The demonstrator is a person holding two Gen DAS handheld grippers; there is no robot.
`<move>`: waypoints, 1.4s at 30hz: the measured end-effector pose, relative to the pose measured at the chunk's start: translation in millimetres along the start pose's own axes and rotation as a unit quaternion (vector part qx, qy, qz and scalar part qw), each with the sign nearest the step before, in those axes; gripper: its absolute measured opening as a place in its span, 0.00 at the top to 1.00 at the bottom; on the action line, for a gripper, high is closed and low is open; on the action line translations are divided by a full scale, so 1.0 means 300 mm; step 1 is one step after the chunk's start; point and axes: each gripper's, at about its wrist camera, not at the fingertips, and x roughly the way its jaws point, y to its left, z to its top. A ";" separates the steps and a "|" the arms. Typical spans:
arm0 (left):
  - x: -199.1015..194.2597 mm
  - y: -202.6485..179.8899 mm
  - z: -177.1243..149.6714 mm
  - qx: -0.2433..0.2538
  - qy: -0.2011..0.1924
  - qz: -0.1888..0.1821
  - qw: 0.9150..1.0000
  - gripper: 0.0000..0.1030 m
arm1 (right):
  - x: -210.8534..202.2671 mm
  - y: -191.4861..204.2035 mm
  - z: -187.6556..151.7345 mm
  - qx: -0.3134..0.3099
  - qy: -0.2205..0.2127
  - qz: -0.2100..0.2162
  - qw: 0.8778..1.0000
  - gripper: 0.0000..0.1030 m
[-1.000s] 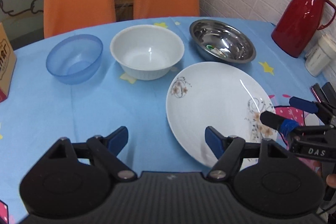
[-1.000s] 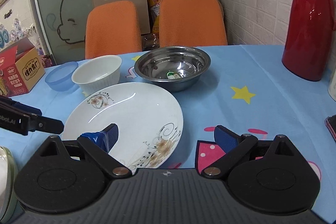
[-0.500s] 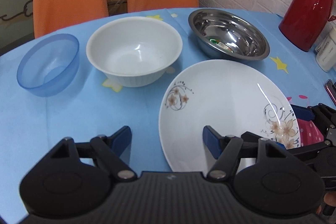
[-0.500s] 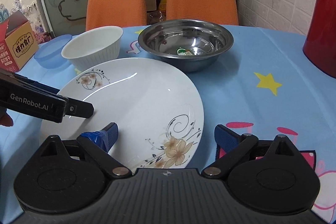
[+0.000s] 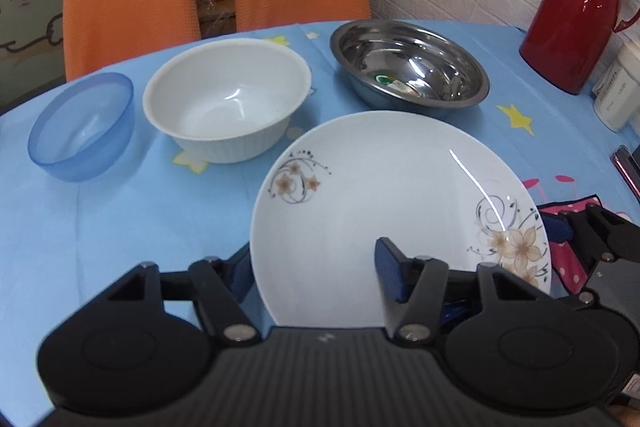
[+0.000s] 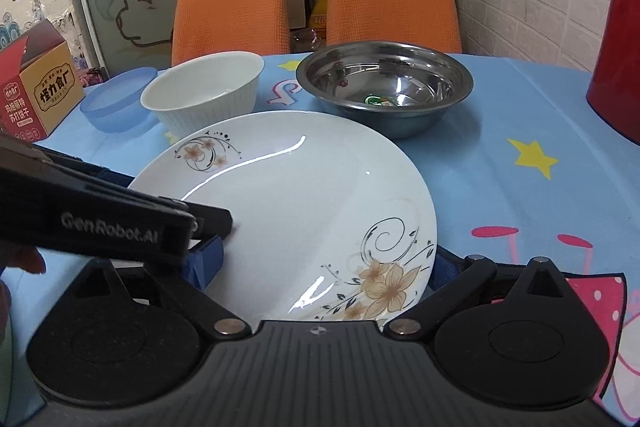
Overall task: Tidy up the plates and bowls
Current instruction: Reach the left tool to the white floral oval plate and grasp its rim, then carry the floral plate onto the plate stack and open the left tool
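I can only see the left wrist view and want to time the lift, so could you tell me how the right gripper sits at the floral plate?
Observer: The right gripper has the floral plate's near edge between its fingers. The jaws are opening and the pads are not pressing.
Operator: Thank you. Is anything standing left of the blue bowl?
Observer: Yes, a red and brown cardboard box stands left of the blue bowl.

Your light is even, overhead and fairly bright; glare streaks cross the plate (image 6: 304, 195) and steel bowl (image 5: 412, 63). Fisheye bends your frame edges, corners vignette dark, and focus is slightly soft throughout.
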 end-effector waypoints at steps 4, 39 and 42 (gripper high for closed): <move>-0.040 0.000 -0.015 -0.012 -0.002 -0.009 1.000 0.50 | -0.039 0.008 -0.011 0.013 -0.005 -0.007 1.000 0.14; -0.709 0.435 -0.653 -0.114 -0.076 0.087 0.987 0.53 | -0.427 0.711 -0.284 -0.069 -0.059 0.106 0.990 0.14; -0.682 0.464 -0.685 -0.128 -0.067 0.076 0.987 0.52 | -0.411 0.736 -0.310 -0.078 -0.048 0.098 0.991 0.14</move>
